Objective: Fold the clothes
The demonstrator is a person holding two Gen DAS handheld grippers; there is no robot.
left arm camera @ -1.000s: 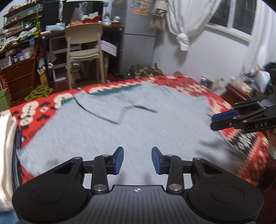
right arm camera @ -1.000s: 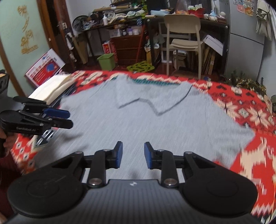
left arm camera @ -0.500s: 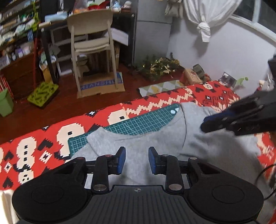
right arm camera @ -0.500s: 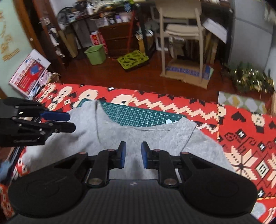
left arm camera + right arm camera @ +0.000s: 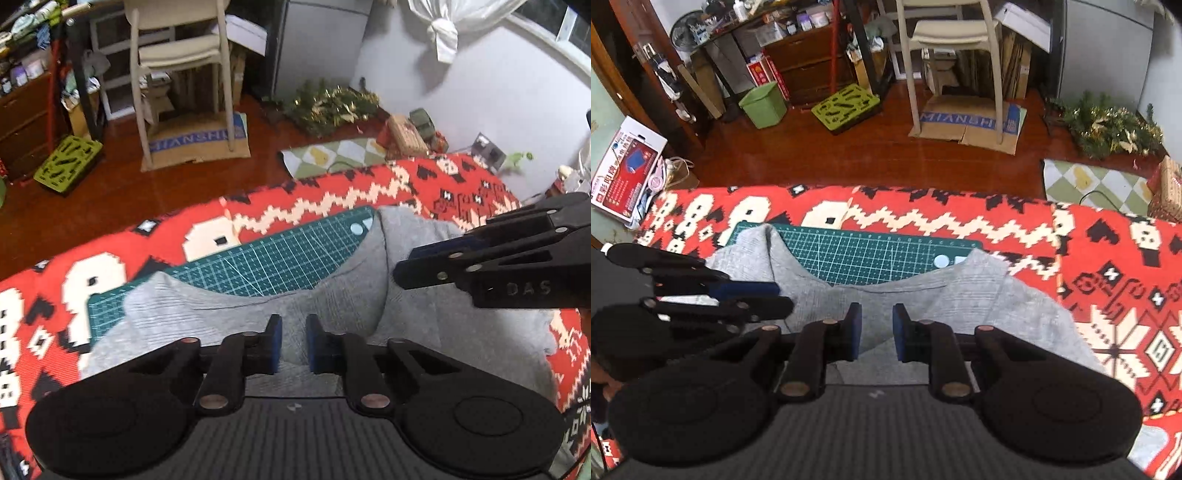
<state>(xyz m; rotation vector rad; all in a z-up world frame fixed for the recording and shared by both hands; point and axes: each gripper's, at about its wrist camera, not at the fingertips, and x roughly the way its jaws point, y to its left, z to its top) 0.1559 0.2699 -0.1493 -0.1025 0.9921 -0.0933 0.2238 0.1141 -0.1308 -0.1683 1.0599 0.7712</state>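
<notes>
**Grey shirt's neckline now right under both claws**

Grey shirt (image 5: pixel 964 295) lies on the red patterned blanket (image 5: pixel 1108 251), its upper part over a green cutting mat (image 5: pixel 871 254) that shows through the scooped neck opening. A second ago both cameras took in the whole garment spread flat, collar far off; half a second ago they were already over the neckline, and now they sit closer still, with cloth filling the space just past each set of pads.

The left claw (image 5: pixel 293 341) has its blue pads a narrow gap apart, with grey fabric visible through the gap; whether any cloth is pinched I cannot tell, though it looks to be holding nothing. The right claw (image 5: pixel 875 332) stands slightly wider, likewise with only fabric behind it. Each claw shows in the other's view, so the two are near each other at the shoulders.

Both tools having travelled to the collar end suggests a grip on the shoulders or neckline is being set up, probably to draw that end over in a fold. No crosswise crease is visible in the part of the shirt that shows.
</notes>
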